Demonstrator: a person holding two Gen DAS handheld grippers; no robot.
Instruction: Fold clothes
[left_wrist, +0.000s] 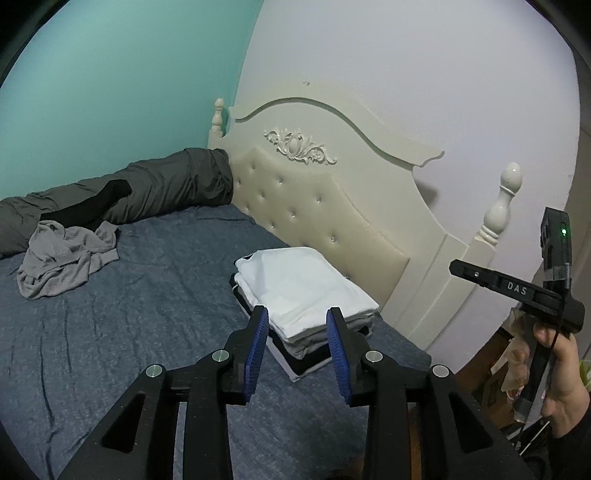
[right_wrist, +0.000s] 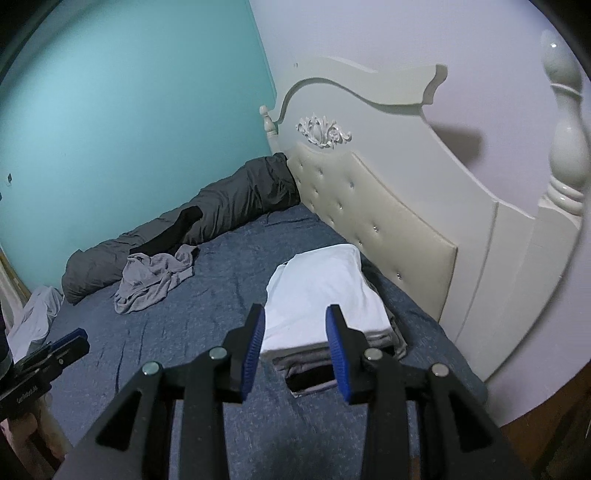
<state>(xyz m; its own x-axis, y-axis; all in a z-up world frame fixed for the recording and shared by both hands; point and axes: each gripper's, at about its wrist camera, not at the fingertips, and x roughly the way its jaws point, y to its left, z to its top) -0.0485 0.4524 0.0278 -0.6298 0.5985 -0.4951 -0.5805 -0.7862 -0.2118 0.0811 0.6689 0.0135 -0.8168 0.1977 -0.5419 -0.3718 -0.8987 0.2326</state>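
A stack of folded clothes with a white shirt on top lies on the blue bed beside the headboard. A crumpled grey garment lies loose farther left on the bed. My left gripper hangs in front of the stack, jaws open, nothing between the blue pads. My right gripper hangs likewise before the stack, open and empty. In the left wrist view a hand holds the right tool at the far right edge.
A rolled dark grey duvet with a black garment on it lies along the teal wall. The cream tufted headboard bounds the bed on the right. A pale cloth sits at the far left edge.
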